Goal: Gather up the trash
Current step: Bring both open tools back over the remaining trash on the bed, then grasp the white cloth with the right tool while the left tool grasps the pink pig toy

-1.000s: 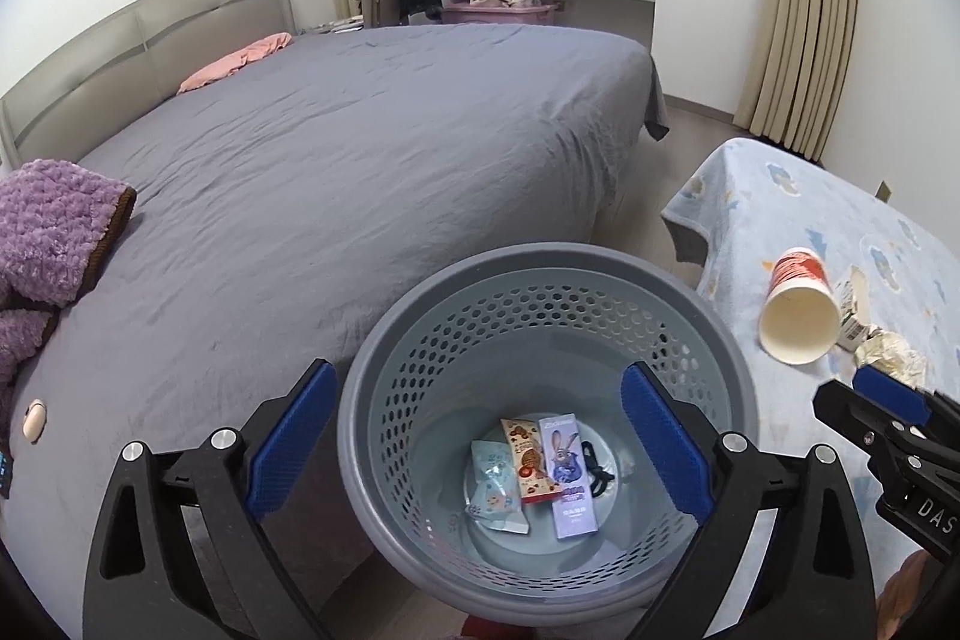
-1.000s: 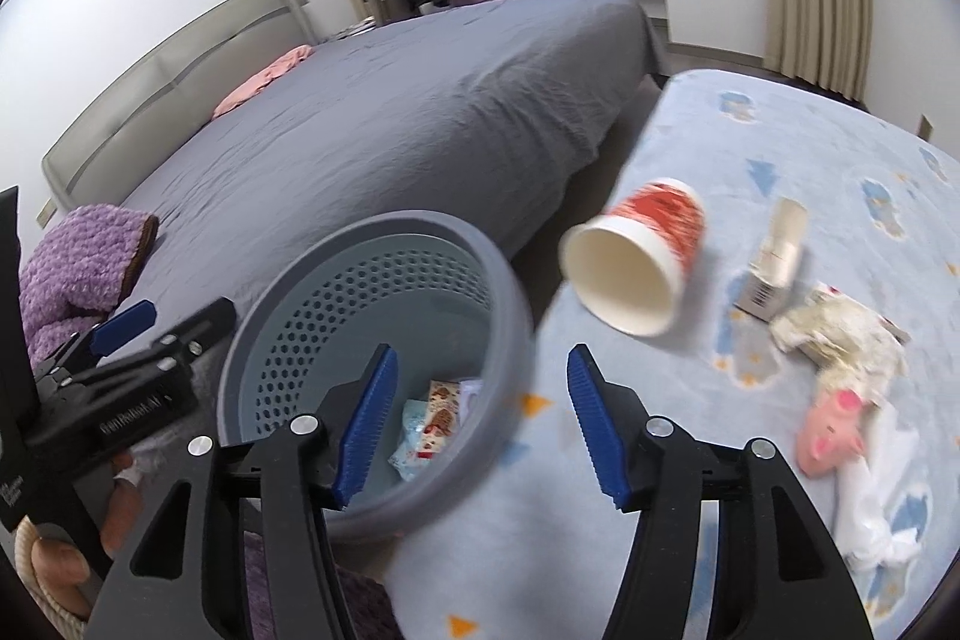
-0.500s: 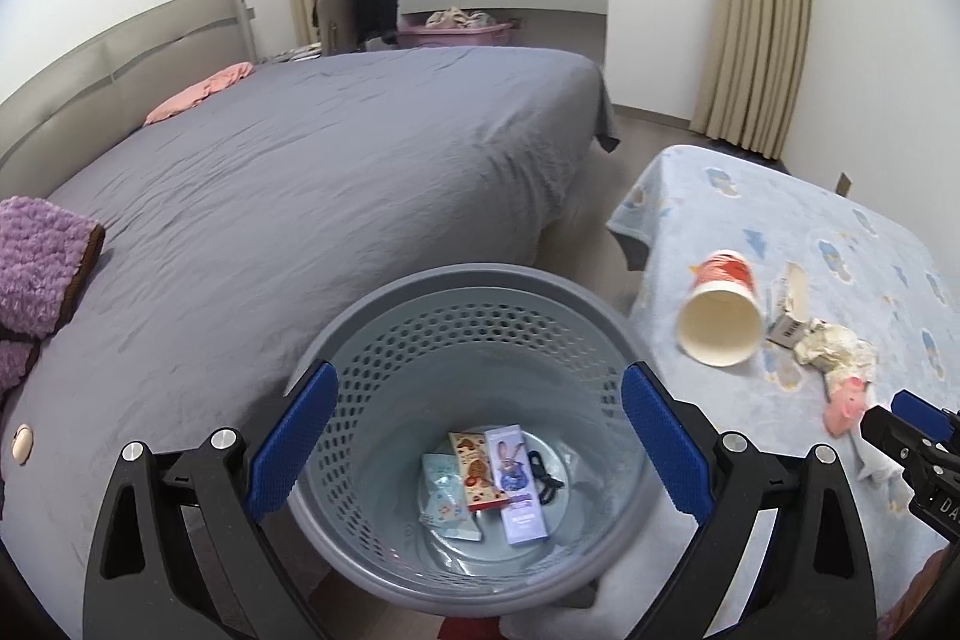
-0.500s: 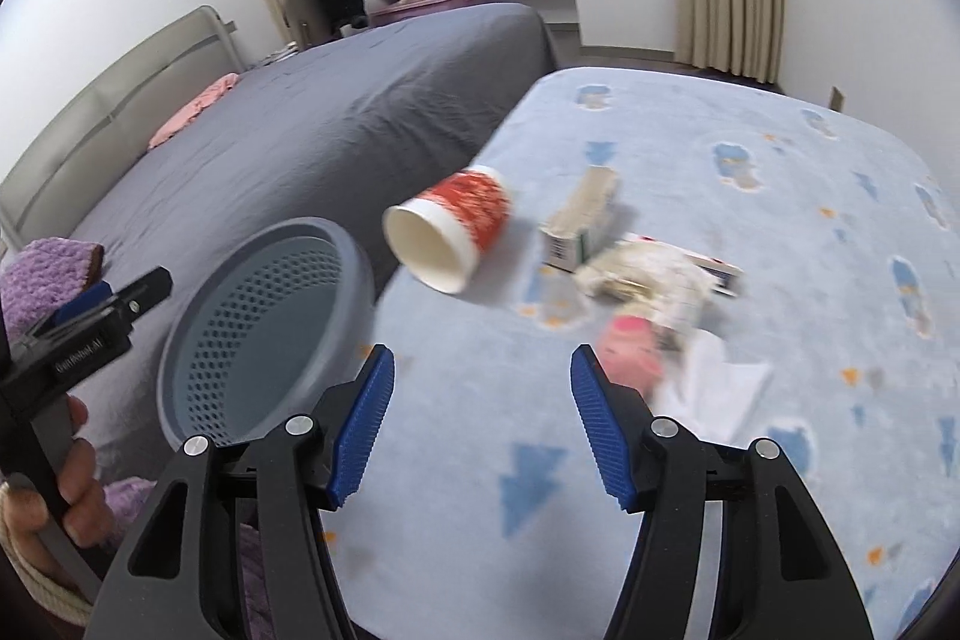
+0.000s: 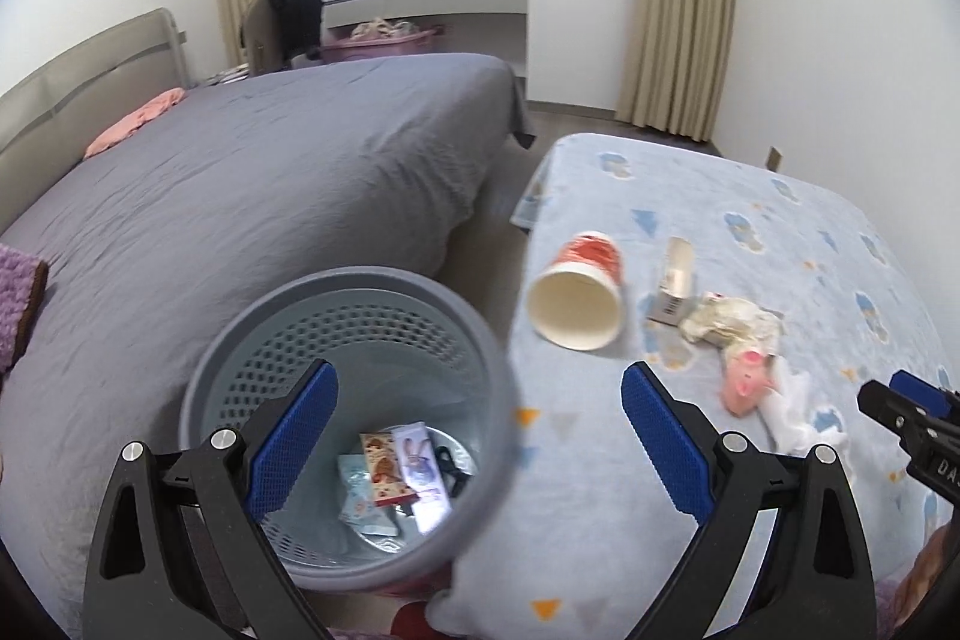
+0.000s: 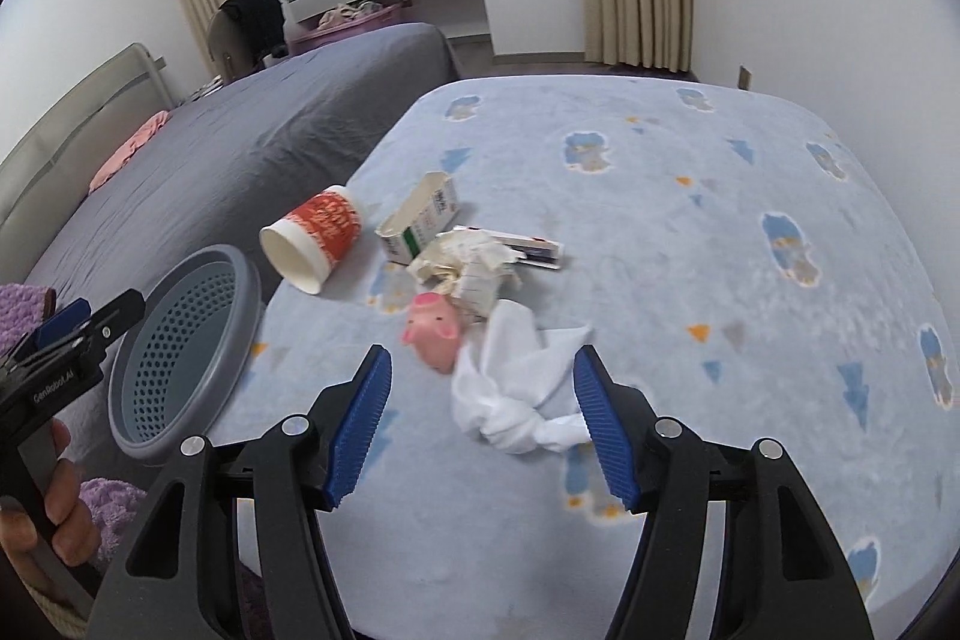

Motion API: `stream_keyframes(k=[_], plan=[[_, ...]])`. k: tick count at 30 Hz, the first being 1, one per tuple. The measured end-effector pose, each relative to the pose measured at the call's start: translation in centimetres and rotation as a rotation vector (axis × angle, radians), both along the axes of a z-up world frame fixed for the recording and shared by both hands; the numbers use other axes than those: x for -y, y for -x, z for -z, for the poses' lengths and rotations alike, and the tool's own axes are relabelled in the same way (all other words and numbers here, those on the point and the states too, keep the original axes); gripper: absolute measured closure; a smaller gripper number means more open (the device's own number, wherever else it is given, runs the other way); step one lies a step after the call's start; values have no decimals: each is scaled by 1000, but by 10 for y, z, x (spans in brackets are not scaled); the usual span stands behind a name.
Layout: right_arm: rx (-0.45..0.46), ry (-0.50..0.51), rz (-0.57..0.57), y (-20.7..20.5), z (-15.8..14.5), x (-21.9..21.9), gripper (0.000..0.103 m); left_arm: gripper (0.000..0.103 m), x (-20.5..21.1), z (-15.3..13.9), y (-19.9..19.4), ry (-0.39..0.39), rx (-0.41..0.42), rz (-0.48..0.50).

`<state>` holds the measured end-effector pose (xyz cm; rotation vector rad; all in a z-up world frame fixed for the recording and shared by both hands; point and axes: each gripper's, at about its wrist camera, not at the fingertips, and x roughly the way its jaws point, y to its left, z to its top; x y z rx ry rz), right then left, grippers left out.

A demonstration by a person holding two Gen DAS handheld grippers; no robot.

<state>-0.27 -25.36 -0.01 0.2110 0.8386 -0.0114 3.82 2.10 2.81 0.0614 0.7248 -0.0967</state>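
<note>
Left wrist view: the left gripper (image 5: 477,451) has its blue-padded jaws set wide apart, with nothing between them and no contact with any object. Below its left jaw stands the grey perforated basket (image 5: 252,340), on the floor between the grey bed (image 5: 252,196) and the near left corner of the blue patterned cloth (image 5: 780,220); several snack wrappers (image 5: 396,472) lie on its bottom. On the cloth near its left edge a red paper cup (image 5: 579,289) lies on its side, mouth toward the camera. To its right lie a small carton (image 5: 675,280), crumpled paper (image 5: 729,319), a pink pig toy (image 5: 747,382) and a white tissue (image 5: 795,409), bunched close together. The tip of the right gripper (image 5: 912,412) enters at the right edge, above the cloth. Right wrist view: the right gripper (image 6: 480,430) has been opening slightly and stands with its jaws apart, clamping nothing. The white tissue (image 6: 519,394) lies on the cloth in the gap between the blue pads (image 6: 360,424); whether its twisted end touches the right pad cannot be told. Just beyond it sit the pink pig toy (image 6: 435,331), the crumpled paper (image 6: 465,262), a flat packet (image 6: 534,247), the small carton (image 6: 420,220) and the red paper cup (image 6: 315,235), the cup nearest the cloth's left edge. The grey perforated basket (image 6: 240,292) stands just off that edge. At the far left a hand (image 6: 57,514) holds the left gripper (image 6: 66,328).
</note>
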Motion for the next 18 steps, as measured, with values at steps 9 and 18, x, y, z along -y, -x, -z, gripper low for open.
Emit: stream_keyframes(k=[9,18], plan=[[-36,18,47,7,10,22,42,9,26,13,4,-4,-21,42],[-77,34,85,4,23,41,42,9,34,20,3,5,-32,52]])
